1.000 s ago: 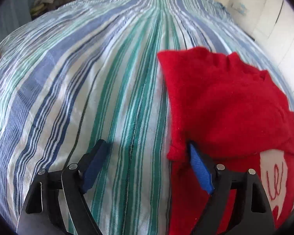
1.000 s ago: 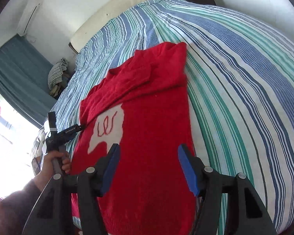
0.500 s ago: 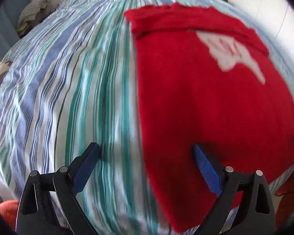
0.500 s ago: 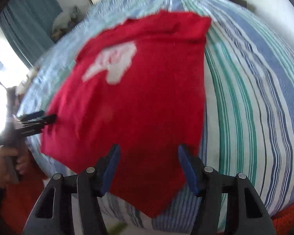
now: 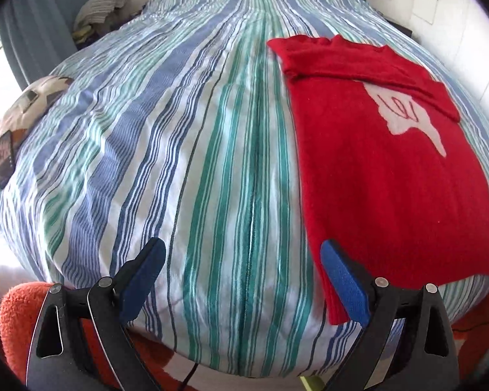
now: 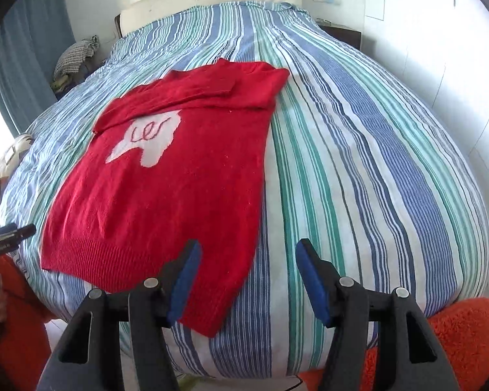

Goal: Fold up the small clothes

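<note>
One red sweater [image 6: 166,192] with a white patch on the chest, flat on a striped bedspread [image 6: 358,169], left of centre in the right wrist view and down the right side of the left wrist view. Sleeves already folded in across the top, forming a red band at the neck end; body at full length, ribbed hem draped over the near edge of the bed. About halfway by this look: sleeves done, hem-to-neck fold not yet made. Right gripper [image 6: 247,280] at lower centre, jaws spread wide, empty, by the hem's right corner. Left gripper [image 5: 241,280] at lower centre of its own view, likewise spread and empty, right pad close to the hem's left corner. Orange rug [image 6: 466,325] at lower right; clothes pile [image 5: 101,6] at upper left.
</note>
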`<state>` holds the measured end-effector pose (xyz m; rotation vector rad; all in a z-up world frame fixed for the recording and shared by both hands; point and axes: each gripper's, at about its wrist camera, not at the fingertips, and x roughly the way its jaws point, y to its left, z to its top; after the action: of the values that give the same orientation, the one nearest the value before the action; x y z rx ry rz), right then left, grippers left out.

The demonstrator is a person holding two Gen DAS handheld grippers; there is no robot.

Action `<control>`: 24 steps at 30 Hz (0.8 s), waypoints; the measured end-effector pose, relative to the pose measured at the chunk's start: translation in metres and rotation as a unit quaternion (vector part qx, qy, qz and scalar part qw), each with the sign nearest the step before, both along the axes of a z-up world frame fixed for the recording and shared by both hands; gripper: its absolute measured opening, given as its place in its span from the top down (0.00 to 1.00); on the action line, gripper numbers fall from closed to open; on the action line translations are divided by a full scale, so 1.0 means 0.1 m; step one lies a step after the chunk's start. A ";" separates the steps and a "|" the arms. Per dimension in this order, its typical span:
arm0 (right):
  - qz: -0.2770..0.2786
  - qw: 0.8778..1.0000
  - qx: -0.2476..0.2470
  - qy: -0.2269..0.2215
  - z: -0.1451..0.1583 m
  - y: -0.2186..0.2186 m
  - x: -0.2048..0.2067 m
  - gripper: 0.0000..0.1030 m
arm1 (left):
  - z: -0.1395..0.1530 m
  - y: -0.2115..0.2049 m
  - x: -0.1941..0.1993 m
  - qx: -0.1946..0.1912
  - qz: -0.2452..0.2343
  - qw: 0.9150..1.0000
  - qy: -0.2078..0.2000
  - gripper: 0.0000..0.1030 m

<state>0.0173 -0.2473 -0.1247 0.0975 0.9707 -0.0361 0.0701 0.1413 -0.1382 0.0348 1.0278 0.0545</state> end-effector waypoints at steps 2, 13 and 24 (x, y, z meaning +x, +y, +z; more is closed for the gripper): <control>0.005 1.000 -0.001 0.001 0.00 0.03 0.00 0.41 | 0.02 0.02 -0.06 0.005 0.004 1.000 -0.008 0.06; 0.014 1.000 0.001 -0.003 0.00 0.08 0.01 0.41 | 0.05 0.08 -0.13 0.013 0.016 1.000 -0.011 0.06; -0.009 1.000 0.027 0.001 -0.02 -0.04 0.04 0.41 | 0.03 0.23 -0.13 -0.058 0.026 0.998 -0.010 0.06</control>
<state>0.0208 -0.2509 -0.1267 0.1554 0.9737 -0.0260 0.0572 0.1647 -0.1351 -0.0973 1.0113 0.0428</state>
